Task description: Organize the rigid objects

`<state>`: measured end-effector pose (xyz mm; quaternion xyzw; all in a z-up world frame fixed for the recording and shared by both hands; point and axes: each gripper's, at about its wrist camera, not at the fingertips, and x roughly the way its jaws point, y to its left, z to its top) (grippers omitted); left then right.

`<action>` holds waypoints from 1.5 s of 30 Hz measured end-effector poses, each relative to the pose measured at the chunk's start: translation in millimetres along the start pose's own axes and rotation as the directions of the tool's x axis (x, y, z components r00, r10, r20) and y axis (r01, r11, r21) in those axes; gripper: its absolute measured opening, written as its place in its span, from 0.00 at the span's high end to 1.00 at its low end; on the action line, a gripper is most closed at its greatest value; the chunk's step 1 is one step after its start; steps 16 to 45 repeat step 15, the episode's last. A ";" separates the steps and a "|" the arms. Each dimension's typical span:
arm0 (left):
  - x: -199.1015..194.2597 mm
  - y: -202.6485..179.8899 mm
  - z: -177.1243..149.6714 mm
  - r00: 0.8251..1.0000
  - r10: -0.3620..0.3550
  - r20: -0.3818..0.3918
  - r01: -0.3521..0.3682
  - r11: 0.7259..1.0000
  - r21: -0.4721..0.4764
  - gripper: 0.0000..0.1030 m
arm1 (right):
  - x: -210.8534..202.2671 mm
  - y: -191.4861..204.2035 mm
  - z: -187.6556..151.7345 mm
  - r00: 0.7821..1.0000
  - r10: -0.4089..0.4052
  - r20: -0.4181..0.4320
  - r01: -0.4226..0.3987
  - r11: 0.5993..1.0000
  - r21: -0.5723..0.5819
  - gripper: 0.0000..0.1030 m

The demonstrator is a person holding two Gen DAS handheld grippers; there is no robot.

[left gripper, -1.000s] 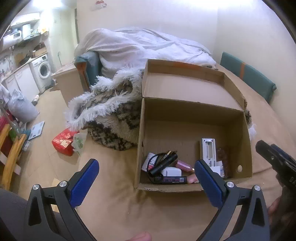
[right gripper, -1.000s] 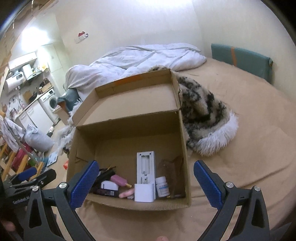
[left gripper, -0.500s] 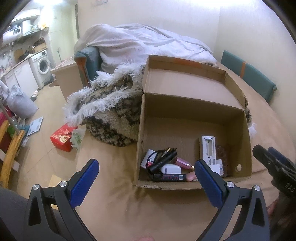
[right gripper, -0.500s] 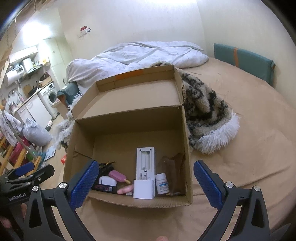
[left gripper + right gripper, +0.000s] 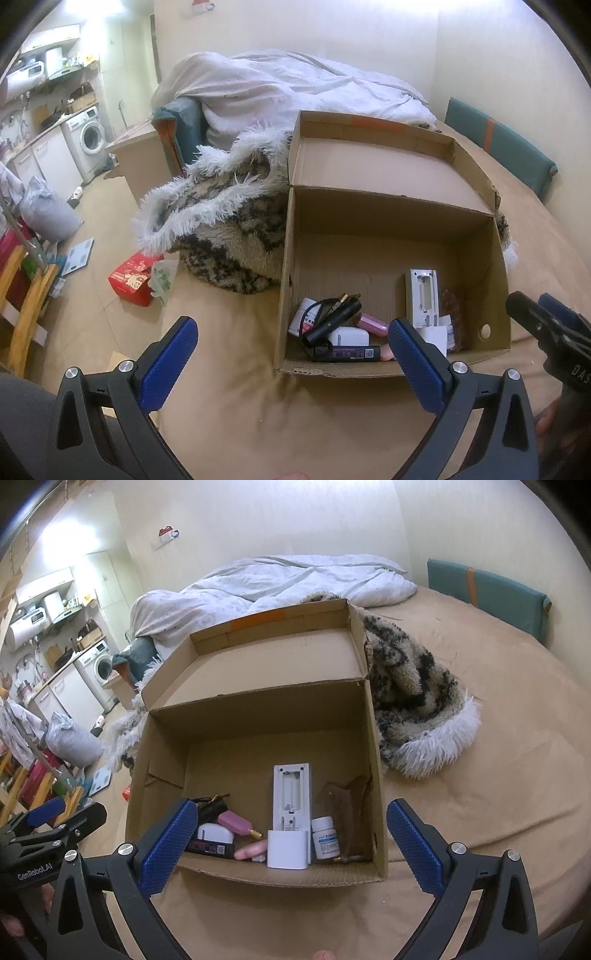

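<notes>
An open cardboard box (image 5: 495, 266) (image 5: 375, 760) sits on the tan bed sheet. Inside at its near end lie a black flashlight (image 5: 334, 318), a white charger (image 5: 349, 336) (image 5: 214, 832), a pink tube (image 5: 373, 324) (image 5: 234, 819), a black bar with a red label (image 5: 351, 353), a white remote back (image 5: 423, 297) (image 5: 291, 794), a white cube (image 5: 287, 848) and a small white pill bottle (image 5: 325, 838). My left gripper (image 5: 291, 347) is open and empty, just before the box's near wall. My right gripper (image 5: 286, 834) is open and empty, above the box's near edge.
A furry black-and-cream blanket (image 5: 225, 221) (image 5: 417, 701) lies against the box's far side. A white duvet (image 5: 288, 85) is heaped behind. A teal cushion (image 5: 487, 590) stands at the back right. A red pack (image 5: 131, 278) lies on the floor left of the bed.
Both grippers have drawn back and up a little from the box, so it sits lower and smaller in view. Nothing in the box moved.
</notes>
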<state>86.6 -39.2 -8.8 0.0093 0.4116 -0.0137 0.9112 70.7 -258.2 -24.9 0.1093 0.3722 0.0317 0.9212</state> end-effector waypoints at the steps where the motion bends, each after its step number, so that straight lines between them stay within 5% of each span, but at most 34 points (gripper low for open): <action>1: -0.2 0.1 -0.2 1.000 0.001 0.001 -0.001 1.000 0.001 0.00 | 0.5 -0.1 0.1 1.000 0.003 -0.003 -0.003 1.000 0.003 0.00; 45: 0.3 1.1 -1.3 1.000 0.009 0.000 -0.009 1.000 -0.002 0.00 | 3.1 -0.4 -0.8 1.000 0.004 -0.010 -0.003 1.000 0.007 0.00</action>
